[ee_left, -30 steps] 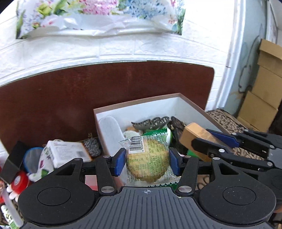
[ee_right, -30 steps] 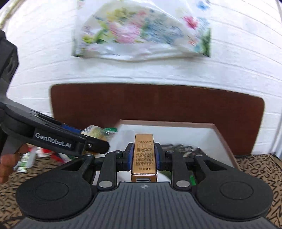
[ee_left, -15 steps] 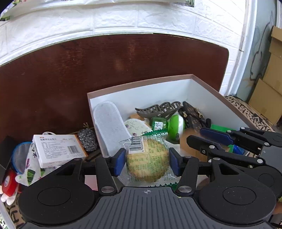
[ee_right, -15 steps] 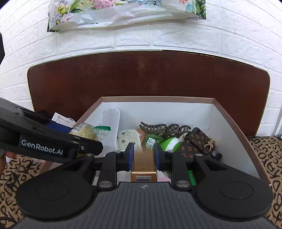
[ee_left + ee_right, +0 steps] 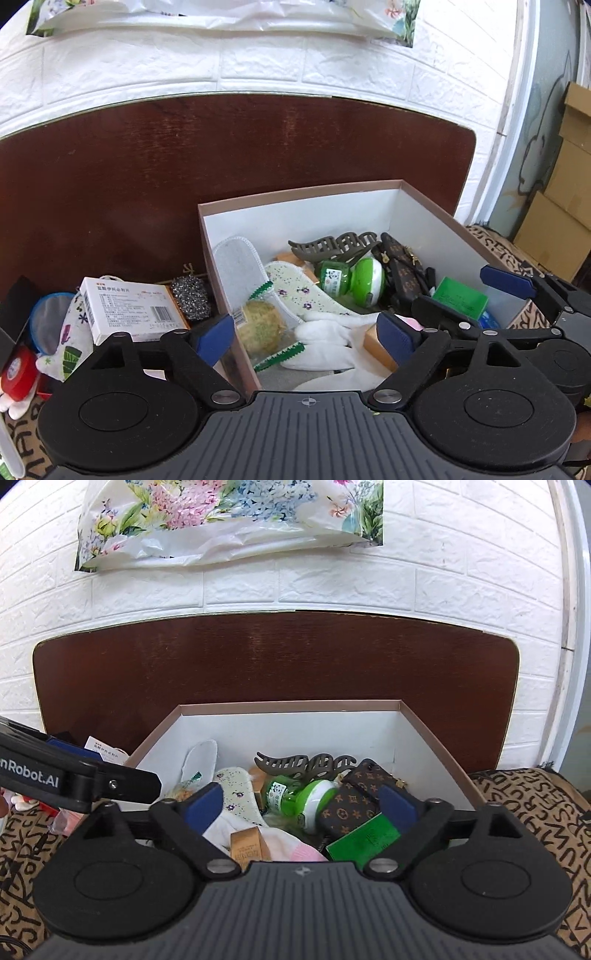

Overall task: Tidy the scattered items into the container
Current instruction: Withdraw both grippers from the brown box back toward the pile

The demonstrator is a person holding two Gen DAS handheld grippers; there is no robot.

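Observation:
A white cardboard box with a brown rim stands before a dark headboard; it also shows in the right wrist view. My left gripper is open above the box's near left corner. The wrapped round cookie lies inside the box below it. My right gripper is open over the box's near side. The gold carton lies in the box on a white sock, also seen in the left wrist view. The box holds a hair claw, green bottle and patterned case.
Left of the box lie a white medicine box, a steel scourer, a printed cloth pouch and red tape. A patterned brown cloth covers the surface. Cardboard cartons stand at the right.
Both grippers opened. The cookie dropped from the left gripper into the box, and the gold carton dropped from the right gripper onto the sock in the box.

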